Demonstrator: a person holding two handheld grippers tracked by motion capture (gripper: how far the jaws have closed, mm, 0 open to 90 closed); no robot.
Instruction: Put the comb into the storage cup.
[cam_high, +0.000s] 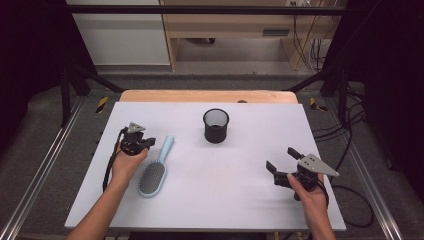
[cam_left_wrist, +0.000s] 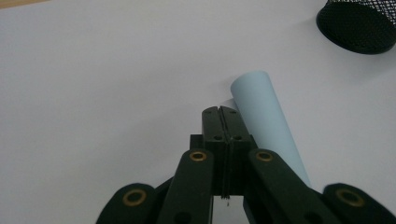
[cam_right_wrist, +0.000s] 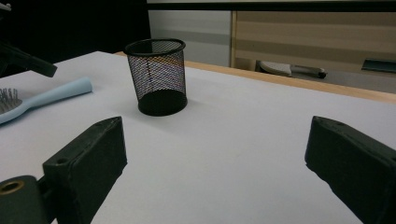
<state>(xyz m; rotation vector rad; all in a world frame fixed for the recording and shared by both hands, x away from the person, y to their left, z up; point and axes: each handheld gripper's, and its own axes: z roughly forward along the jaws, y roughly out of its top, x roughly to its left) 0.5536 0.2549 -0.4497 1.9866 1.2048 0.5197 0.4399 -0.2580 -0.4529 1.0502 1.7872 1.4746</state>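
Blue hairbrush lay just right of my clenched left gripper | handle pointing far | right gripper released, well apart.

On the worktop the hairbrush lies left of centre in the high view, its head toward the lower edge and its handle slanting up and right. The mesh pen cup stands above centre, right of the handle tip. The left tongs sit just left of the handle; the right tongs are at lower right, well apart from both.
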